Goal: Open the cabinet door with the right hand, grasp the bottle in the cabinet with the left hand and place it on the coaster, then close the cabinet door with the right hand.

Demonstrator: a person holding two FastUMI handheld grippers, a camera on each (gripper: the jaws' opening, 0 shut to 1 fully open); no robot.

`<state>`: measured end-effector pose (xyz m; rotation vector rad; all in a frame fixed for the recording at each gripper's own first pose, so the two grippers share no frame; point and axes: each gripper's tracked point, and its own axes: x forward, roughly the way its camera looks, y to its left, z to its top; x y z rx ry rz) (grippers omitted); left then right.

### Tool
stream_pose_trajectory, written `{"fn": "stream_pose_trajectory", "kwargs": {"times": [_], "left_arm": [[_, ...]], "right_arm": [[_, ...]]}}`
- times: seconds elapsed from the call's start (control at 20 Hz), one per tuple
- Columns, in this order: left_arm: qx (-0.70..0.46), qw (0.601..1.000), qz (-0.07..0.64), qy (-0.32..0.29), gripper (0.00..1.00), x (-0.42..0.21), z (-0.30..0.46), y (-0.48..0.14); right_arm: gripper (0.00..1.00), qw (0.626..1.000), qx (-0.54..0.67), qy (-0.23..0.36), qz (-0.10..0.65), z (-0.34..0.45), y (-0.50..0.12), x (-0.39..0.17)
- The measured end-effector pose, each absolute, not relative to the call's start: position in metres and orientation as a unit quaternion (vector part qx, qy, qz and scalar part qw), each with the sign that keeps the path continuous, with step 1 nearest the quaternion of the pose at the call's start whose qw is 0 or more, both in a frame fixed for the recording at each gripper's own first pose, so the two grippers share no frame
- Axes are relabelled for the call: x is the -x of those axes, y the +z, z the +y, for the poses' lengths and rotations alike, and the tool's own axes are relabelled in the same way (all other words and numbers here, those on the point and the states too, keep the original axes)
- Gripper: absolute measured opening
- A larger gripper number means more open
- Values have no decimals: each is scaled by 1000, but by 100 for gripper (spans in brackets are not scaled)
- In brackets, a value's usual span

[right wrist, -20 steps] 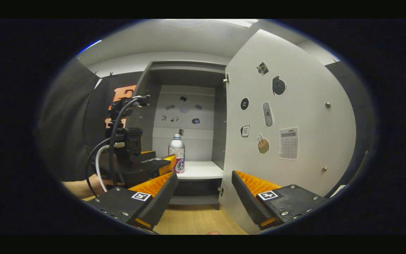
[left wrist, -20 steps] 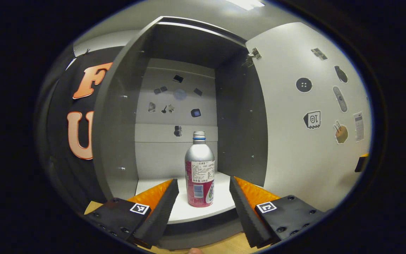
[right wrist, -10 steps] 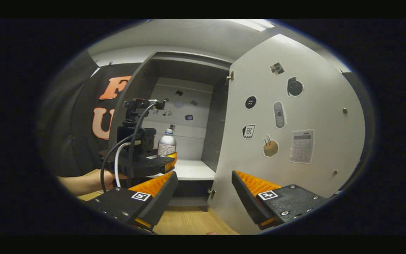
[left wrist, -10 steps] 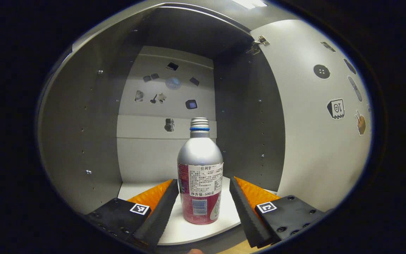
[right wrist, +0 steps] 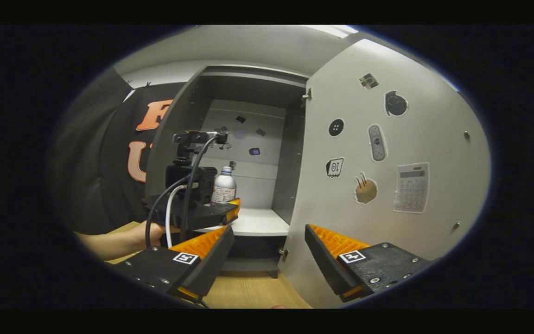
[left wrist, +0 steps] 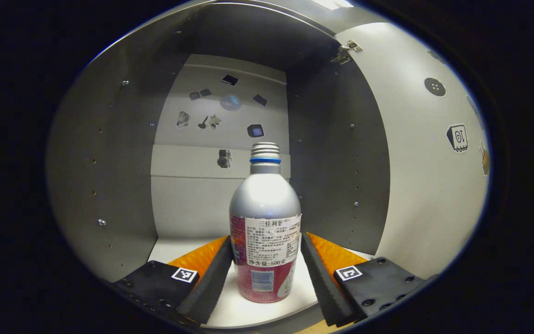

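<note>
Cabinet [left wrist: 123,185] door [right wrist: 387,185] open; bottle [left wrist: 265,222] upright on the white shelf [left wrist: 230,306], between the left tongs [left wrist: 265,266], jaws wide and flanking the label. Close squarely on the label band, then lift straight. Right tongs [right wrist: 269,250] idle, wide, off the door.

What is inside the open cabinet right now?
One bottle stands upright on the white shelf, between the left gripper's open jaws. Stickers dot the back wall. Shelf behind the bottle is hidden.

Test booth: black cloth wall [right wrist: 109,153], sticker-dotted cabinet [right wrist: 248,139].
</note>
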<state>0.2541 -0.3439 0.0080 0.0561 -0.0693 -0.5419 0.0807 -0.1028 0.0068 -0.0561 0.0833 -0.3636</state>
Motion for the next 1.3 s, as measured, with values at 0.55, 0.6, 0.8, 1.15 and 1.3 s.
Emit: {"fn": "stream_pose_trajectory", "kwargs": {"times": [0.55,0.6,0.8,1.15,1.3], "left_arm": [[-16,968,-58,-243,83,-224,-329,19],[-10,968,-64,-243,82,-215,-324,23],[8,970,-75,-229,83,-176,-300,26],[-14,985,-63,-159,83,-101,-237,-3],[-41,988,-64,-138,82,-69,-213,-21]], "right_arm": [[94,985,28,-164,45,-107,4,-62],[97,985,36,-163,46,-109,4,-59],[94,990,40,-129,34,-99,7,-55],[94,999,24,-44,11,-73,9,-51],[95,1000,15,-24,7,-68,7,-55]]}}
